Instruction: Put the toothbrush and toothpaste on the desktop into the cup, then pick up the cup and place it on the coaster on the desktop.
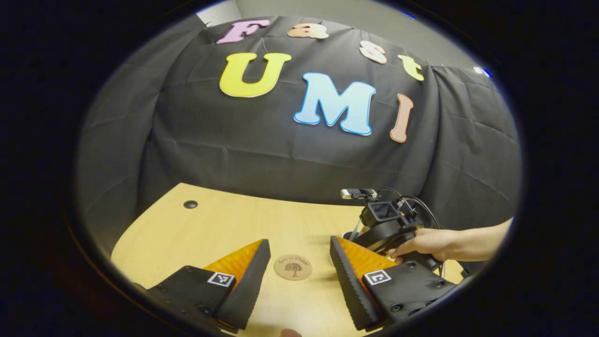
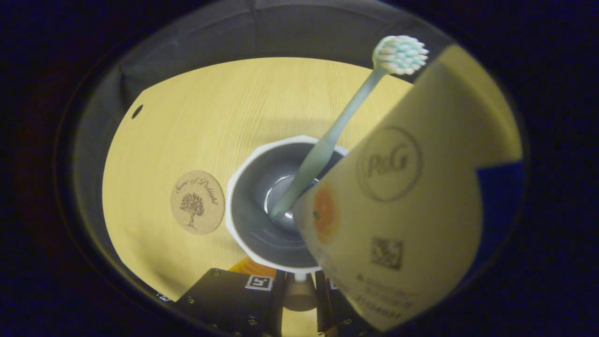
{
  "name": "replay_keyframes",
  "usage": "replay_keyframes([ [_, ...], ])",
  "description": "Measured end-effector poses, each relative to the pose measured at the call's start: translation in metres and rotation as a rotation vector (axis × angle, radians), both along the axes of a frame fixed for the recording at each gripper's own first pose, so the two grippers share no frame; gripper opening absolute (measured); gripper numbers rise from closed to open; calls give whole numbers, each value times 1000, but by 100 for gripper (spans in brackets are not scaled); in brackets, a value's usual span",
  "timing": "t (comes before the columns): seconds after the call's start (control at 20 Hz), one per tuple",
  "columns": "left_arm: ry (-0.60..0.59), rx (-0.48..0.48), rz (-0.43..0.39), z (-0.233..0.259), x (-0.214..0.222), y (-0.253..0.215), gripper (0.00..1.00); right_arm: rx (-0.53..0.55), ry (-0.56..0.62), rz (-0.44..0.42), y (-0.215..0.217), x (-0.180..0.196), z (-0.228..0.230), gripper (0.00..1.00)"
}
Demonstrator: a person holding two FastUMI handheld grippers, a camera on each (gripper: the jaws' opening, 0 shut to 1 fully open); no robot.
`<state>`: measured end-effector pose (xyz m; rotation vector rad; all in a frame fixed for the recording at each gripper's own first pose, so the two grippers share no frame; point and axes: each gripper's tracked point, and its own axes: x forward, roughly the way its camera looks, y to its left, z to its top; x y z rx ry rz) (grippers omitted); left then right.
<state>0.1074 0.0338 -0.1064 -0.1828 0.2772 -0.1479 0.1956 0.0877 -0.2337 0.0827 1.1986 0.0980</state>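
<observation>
Toothbrush (image 2: 327, 145) standing in cup (image 2: 248, 220), toothpaste (image 2: 402, 210) held by right claw (image 2: 299, 290)

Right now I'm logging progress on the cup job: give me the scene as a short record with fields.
toothbrush: standing in the cup, bristles up
toothpaste: held by right gripper, lower end at the cup's rim
coaster: bare, beside the cup, on the desk
left gripper: open, above the coaster
</observation>
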Motion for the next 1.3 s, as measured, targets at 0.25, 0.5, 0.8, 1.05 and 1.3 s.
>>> replay_keyframes([
  [0.25,5,-1,11,-1,-6,11,85,41,-39,39,29,-3,22,27],
  [0.5,13,-11,15,-4,-17,26,85,48,-54,96,62,-4,34,27],
  [0.8,27,-39,24,-12,-28,45,85,50,-48,146,93,0,38,27],
  [1.05,28,-50,46,-14,-33,57,85,41,-22,186,112,3,26,27],
  [1.3,30,-55,63,-16,-37,64,85,31,0,208,121,4,17,27],
])
